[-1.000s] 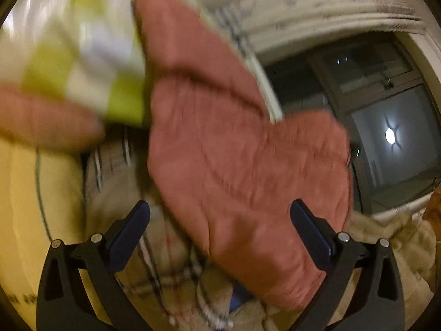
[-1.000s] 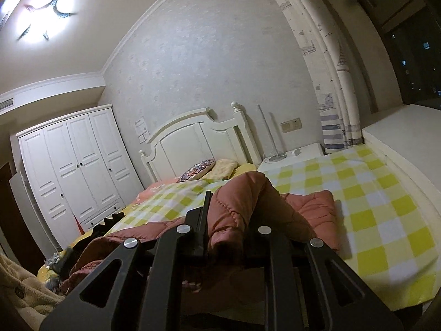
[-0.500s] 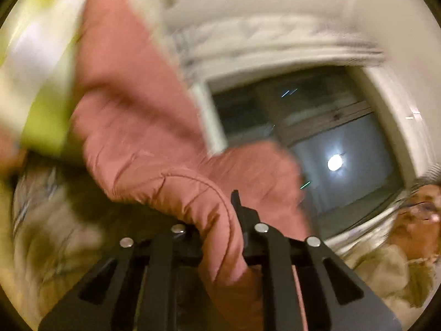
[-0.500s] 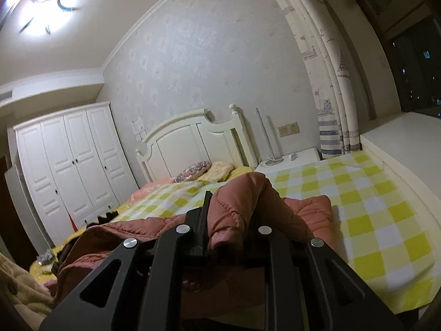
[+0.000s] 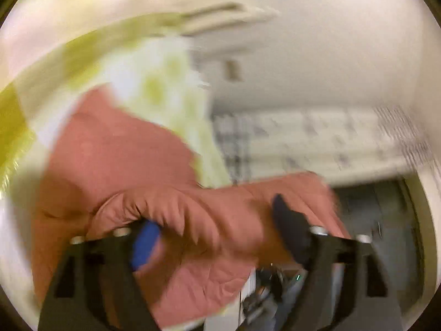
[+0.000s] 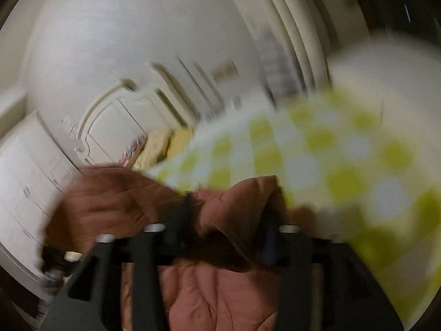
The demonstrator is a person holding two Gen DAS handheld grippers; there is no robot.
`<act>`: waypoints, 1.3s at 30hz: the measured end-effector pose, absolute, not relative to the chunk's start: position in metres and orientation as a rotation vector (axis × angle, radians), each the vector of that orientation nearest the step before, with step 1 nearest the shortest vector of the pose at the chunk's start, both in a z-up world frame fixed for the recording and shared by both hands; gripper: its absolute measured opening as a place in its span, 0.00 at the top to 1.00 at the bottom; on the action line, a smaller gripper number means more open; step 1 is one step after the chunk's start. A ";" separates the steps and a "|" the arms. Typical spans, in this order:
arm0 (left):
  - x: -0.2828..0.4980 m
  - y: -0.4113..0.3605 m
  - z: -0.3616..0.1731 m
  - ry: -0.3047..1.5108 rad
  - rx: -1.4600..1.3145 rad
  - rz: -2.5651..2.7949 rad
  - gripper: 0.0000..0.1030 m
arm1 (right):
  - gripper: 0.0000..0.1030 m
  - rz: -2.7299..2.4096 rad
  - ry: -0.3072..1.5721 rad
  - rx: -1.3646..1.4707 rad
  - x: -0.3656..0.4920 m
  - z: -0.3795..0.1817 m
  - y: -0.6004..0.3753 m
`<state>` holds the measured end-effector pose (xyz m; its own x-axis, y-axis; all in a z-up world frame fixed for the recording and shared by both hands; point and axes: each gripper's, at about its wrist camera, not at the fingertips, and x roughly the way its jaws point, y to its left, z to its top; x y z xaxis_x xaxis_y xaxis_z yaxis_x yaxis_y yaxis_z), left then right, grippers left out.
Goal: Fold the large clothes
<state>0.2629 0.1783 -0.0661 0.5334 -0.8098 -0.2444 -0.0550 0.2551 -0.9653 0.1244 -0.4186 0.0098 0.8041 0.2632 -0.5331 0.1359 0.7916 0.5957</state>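
**Both grips let go of the padded jacket**

Half a second ago each hand-held gripper was clamped on the pink padded jacket (image 5: 115,154). Now the left hand-held gripper (image 5: 217,231) and right hand-held gripper (image 6: 228,212) are opening, fabric bunched loosely between their jaws. The jacket lies on the yellow-checked bedspread (image 6: 344,160). This fold looks laid down; views are badly blurred.
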 end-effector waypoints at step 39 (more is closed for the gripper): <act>0.305 0.168 -0.044 0.867 -0.505 -0.394 0.27 | 0.29 -0.193 0.826 0.164 0.197 -0.037 -0.388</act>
